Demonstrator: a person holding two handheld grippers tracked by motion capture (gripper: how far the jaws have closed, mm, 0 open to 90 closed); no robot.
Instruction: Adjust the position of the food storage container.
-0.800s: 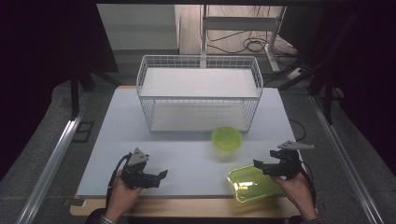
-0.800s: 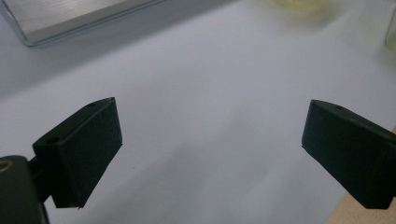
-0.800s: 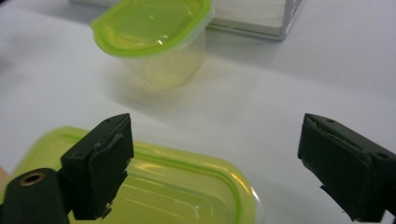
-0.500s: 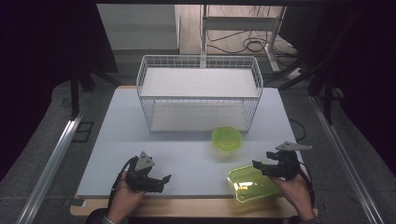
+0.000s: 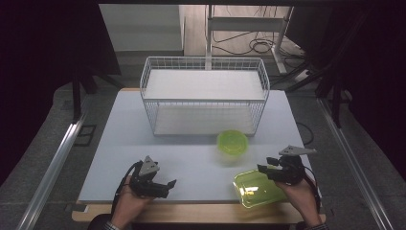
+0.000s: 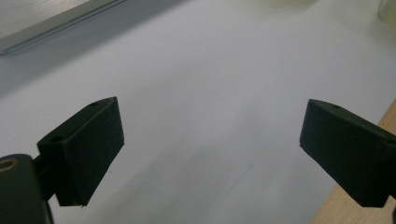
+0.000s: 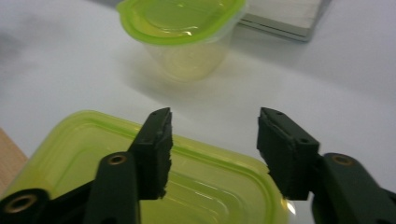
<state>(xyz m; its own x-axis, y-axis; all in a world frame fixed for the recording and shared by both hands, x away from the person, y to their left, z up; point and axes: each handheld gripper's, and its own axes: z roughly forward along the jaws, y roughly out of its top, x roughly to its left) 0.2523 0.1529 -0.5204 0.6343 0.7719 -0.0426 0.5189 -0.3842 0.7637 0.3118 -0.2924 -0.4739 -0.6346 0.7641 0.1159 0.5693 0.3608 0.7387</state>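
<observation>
A rectangular container with a lime-green lid (image 5: 257, 188) lies near the table's front right. My right gripper (image 5: 265, 170) is open just above its far edge; in the right gripper view the jaws (image 7: 212, 122) straddle empty air over the lid (image 7: 84, 154). A round container with a green lid (image 5: 232, 142) stands farther in, upright (image 7: 183, 29). My left gripper (image 5: 167, 185) hovers at the front left, wide open with nothing between its fingers (image 6: 212, 119), over bare white table.
A white wire basket (image 5: 203, 98) stands at the back middle of the white table (image 5: 124, 143), with a board as its floor (image 7: 285, 14). The wooden front edge (image 6: 329, 214) runs close to my left gripper. Metal rails flank the table.
Both grippers have shifted only slightly: the left a little to the right, the right a little leftward over the rectangular lid. The containers have not moved.
</observation>
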